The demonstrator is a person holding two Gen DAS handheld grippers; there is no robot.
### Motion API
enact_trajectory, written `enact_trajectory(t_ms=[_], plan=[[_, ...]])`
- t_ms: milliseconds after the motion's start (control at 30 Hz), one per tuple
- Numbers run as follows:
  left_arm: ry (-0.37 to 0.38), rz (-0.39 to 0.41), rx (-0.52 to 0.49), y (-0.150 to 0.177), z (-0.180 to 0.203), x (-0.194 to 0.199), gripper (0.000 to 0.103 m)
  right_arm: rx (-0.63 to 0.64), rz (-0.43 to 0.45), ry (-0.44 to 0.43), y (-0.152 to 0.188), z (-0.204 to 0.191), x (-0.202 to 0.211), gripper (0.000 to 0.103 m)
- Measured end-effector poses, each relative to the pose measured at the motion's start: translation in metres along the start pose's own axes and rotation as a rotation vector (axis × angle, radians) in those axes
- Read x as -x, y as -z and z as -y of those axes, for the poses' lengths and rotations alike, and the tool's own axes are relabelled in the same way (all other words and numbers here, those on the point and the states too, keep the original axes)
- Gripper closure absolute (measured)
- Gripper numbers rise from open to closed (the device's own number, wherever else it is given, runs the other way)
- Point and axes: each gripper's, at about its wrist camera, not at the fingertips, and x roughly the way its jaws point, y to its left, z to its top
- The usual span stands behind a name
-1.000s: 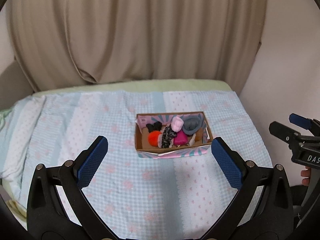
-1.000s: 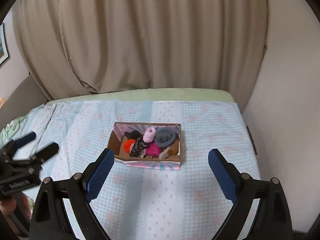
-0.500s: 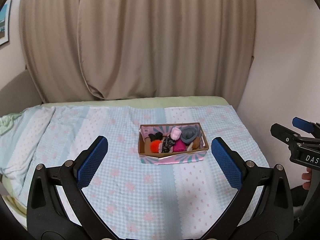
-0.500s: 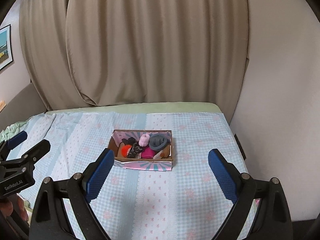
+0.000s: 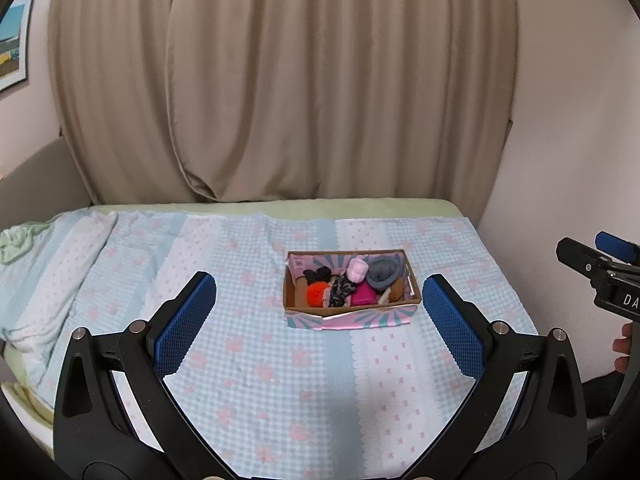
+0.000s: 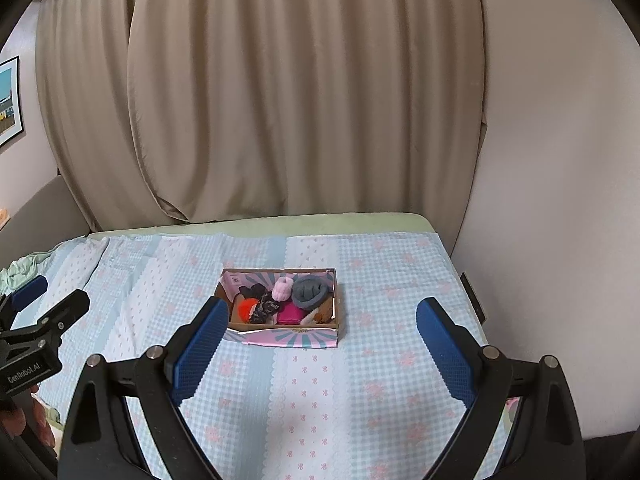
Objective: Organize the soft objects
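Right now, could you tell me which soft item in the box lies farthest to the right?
The grey rolled bundle, at the box's back right corner; it is the largest.

A cardboard box (image 5: pixel 352 310) sits on the bed, packed with rolled socks (image 5: pixel 384 274): grey, pink, magenta, orange, black.

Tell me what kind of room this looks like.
Most likely a bedroom: a bed with a light blue checked, pink-flowered bedspread, long beige curtains behind it, and a framed picture on the wall.
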Motion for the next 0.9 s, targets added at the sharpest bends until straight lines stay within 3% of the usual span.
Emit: enact_trajectory(t_ms=[900], plan=[[-0.045,0.017,-0.007,-0.0019,0.008,0.0083,0.0,-0.008,0.007,-0.005,0.0003,0.0012,-0.0001,0.009]])
